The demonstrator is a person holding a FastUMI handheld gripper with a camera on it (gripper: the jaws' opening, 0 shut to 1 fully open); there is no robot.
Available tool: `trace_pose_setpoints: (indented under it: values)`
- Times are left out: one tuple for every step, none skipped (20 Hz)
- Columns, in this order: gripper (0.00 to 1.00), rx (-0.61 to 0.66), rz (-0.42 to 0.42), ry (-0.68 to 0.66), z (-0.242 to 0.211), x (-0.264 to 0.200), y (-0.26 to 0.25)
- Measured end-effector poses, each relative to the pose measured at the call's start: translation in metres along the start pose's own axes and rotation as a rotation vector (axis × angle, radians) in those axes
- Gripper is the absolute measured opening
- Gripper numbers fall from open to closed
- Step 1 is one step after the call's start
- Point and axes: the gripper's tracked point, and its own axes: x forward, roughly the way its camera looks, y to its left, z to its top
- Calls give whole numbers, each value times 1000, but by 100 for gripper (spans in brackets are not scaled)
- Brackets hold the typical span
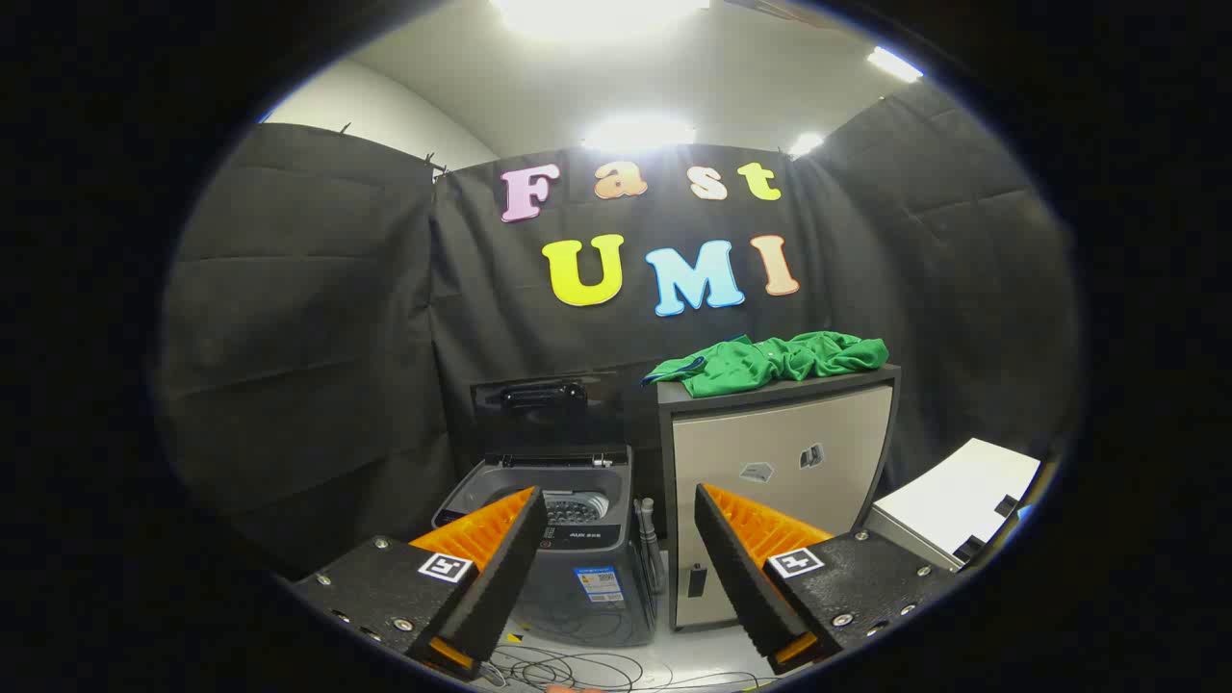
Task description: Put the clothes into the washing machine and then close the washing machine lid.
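Gripper [621, 510] fingers spread wide, holding nothing. Crumpled green cloth garment [770, 364] sits atop small grey cabinet [784, 481]; grey top-load washing machine [568, 549], lid up, just beside cabinet.

Glaring ceiling lights [597, 14] — dim booth, fisheye-warped

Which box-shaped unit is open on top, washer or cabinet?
The dark grey washing machine, lid raised. The beige-fronted cabinet carries green clothes. Open tongs hold nothing.

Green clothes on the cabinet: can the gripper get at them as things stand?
Probably yes. The green clothes lie uncovered on top of the cabinet, well beyond the open gripper, with nothing between; it must travel forward and up first.
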Motion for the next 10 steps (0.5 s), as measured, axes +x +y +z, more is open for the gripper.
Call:
trace_pose_setpoints:
  values:
    - [96,-1,-2,-1,1,0,0]
    - [96,-2,-4,0,0,-1,0]
    - [96,-1,-4,3,-1,-2,1]
    - [96,0,-5,3,-2,-2,0]
    - [96,0,-6,3,-1,-3,0]
    - [96,3,-3,3,-2,-3,0]
    - [96,5,0,4,-3,-3,1]
    - [96,4,1,9,-5,-3,2]
    - [96,1,4,11,-5,-3,2]
    - [96,-1,5,12,-6,-4,2]
